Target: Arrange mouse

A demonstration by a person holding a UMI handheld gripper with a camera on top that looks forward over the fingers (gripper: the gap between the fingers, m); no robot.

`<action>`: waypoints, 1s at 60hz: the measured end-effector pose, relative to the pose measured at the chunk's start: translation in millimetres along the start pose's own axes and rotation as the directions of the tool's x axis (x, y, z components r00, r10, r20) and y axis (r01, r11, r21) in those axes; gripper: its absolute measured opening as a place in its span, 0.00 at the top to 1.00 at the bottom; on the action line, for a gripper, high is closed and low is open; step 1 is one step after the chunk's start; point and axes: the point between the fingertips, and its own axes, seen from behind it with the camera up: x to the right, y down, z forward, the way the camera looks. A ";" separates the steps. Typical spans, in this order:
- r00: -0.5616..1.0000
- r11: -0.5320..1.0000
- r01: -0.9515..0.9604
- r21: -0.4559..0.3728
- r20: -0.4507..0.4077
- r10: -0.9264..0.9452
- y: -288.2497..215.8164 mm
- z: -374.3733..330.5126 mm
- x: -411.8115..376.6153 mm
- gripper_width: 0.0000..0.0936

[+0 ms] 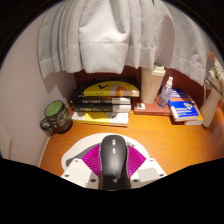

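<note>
A dark grey mouse point(113, 158) sits lengthwise between my fingers, its nose pointing ahead over the orange wooden desk point(150, 132). My gripper point(113, 163) is shut on the mouse, and the magenta pads point(92, 158) press on both of its sides. The mouse's underside and rear are hidden by the gripper body.
Beyond the fingers a white notebook point(100, 118) lies before a stack of books point(105, 97). A green mug point(56, 116) stands to the left. A tall bottle point(153, 85), a small bottle point(166, 92) and a blue box point(182, 105) are at the right. A white curtain point(100, 35) hangs behind.
</note>
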 end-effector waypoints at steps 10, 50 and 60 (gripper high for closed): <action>1.000 0.997 0.016 -0.080 -0.017 -0.017 42.4 24.2 -15.2 0.67; 1.000 0.996 -0.031 0.085 0.006 0.030 -21.4 -116.1 1.6 0.07; 1.000 0.986 -0.009 0.168 -0.018 0.012 -13.5 -193.4 40.0 0.08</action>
